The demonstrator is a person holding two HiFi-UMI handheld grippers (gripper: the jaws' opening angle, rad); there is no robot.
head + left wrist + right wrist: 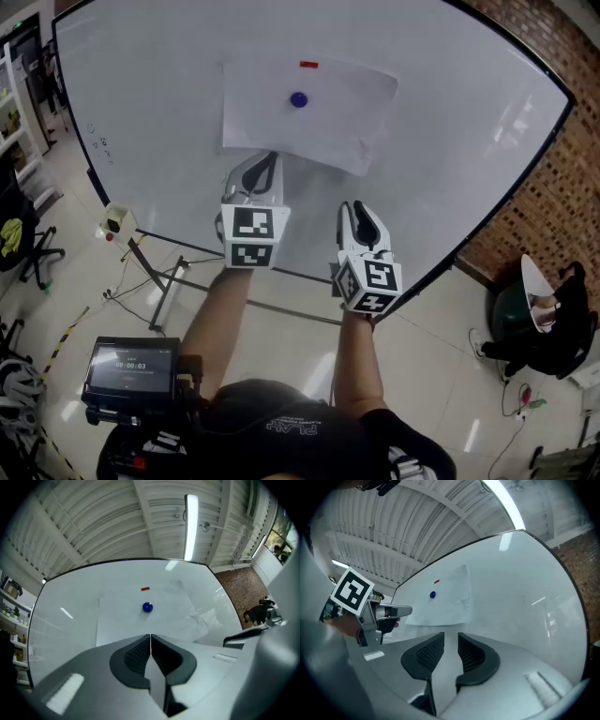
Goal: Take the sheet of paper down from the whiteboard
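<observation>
A white sheet of paper (pixel 305 112) hangs on the whiteboard (pixel 141 84), pinned by a round blue magnet (pixel 298 98) and a small red magnet (pixel 308 65) near its top edge. The sheet's lower right part looks creased. My left gripper (pixel 267 164) is shut and empty, its tip just below the sheet's bottom edge. In the left gripper view the jaws (pixel 150 637) meet, with the paper (pixel 140 620) and blue magnet (pixel 147 607) straight ahead. My right gripper (pixel 359 211) sits lower and to the right, short of the board. Its jaws (pixel 451 637) stand apart, open, with nothing between them.
The whiteboard stands on a metal frame with legs (pixel 164 295) on the tiled floor. A brick wall (pixel 553 178) runs at the right, and a seated person (pixel 544 319) is near it. A device with a screen (pixel 131 367) is at lower left, shelves (pixel 19 103) at far left.
</observation>
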